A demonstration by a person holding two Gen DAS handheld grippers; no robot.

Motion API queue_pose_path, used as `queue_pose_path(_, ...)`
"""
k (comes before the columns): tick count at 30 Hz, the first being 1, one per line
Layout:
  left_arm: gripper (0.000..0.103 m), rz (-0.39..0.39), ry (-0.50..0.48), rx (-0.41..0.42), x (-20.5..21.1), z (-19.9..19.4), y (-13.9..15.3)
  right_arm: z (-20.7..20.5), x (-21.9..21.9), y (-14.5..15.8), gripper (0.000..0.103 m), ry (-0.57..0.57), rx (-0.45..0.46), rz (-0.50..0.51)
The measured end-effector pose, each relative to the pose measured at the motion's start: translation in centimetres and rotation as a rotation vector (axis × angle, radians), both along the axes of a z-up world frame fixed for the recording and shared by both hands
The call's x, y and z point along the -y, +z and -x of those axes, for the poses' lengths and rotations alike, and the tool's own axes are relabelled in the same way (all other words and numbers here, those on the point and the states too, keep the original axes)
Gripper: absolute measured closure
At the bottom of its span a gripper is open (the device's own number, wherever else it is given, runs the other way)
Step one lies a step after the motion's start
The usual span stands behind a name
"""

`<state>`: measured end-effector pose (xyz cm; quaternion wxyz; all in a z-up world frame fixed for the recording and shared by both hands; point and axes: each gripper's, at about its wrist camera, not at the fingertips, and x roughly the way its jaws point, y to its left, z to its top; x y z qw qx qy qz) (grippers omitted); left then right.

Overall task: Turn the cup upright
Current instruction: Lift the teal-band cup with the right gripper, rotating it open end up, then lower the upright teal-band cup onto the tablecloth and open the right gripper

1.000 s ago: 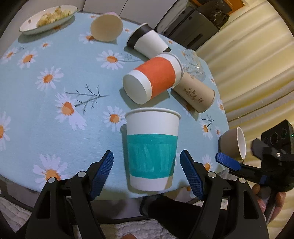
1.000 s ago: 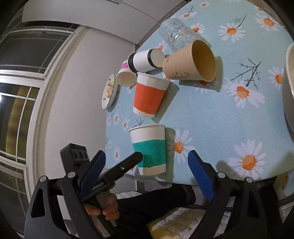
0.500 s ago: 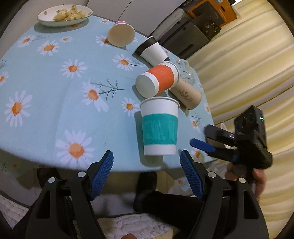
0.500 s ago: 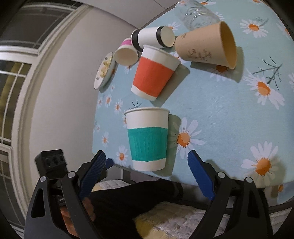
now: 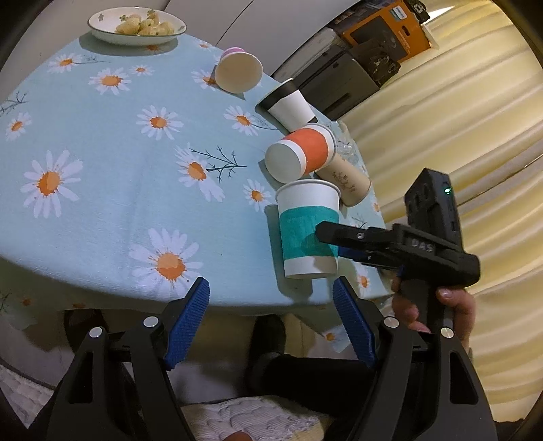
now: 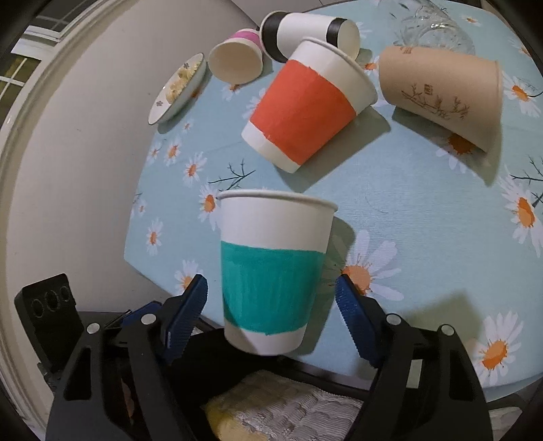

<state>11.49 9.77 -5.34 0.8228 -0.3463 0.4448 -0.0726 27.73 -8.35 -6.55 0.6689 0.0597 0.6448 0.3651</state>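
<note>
Right claw (image 6: 271, 313): blue pads spread wide, one on each side of the teal-banded cup (image 6: 273, 274), neither pad touching it. The cup stands upright, mouth up, at the near edge of the desk (image 6: 424, 217), lower centre of the right wrist frame.

Left claw (image 5: 271, 313): pads spread, nothing between them, held off the desk edge at the bottom of the left wrist frame, well apart from the cup (image 5: 307, 229).

Count: six paper cups. One upright (teal). Five on their sides: orange-banded cup (image 6: 307, 110) just beyond the teal one, tan printed cup (image 6: 441, 96) to its right, black-and-white cup (image 6: 307, 32), pink-rimmed cup (image 6: 237, 57) in the upper middle. One clear glass (image 6: 434, 25) on its side, upper right. One plate of food (image 6: 178, 90), upper left.

Since half a second ago: the right claw has moved in, so the teal cup now fills more of its frame and sits between the pads. The left claw has backed off to the left; the cup has shifted right of its pads. The cup itself has stayed upright in place.
</note>
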Motion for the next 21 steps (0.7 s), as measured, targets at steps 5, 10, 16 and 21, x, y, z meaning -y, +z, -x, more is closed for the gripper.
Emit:
queue_pose_path(5, 0.030, 0.005, 0.002, 0.002, -0.6, 0.1, -0.2, -0.3, 0.0, -0.4, 0.036, 0.002, -0.016, 0.011)
queue_pose_path(10, 0.030, 0.011, 0.006, 0.003, -1.0, 0.3, -0.5, -0.3, -0.3, -0.5, 0.041, 0.012, -0.019, 0.009)
queue_pose_path(16, 0.030, 0.012, 0.009, 0.017, -1.2, 0.5, -0.5, -0.1, 0.3, -0.1, 0.041, 0.001, -0.013, -0.009)
queue_pose_path(21, 0.030, 0.003, 0.013, 0.029, -1.2, 0.7, -0.4, 0.8, 0.9, 1.2, 0.041, 0.008, 0.044, -0.071)
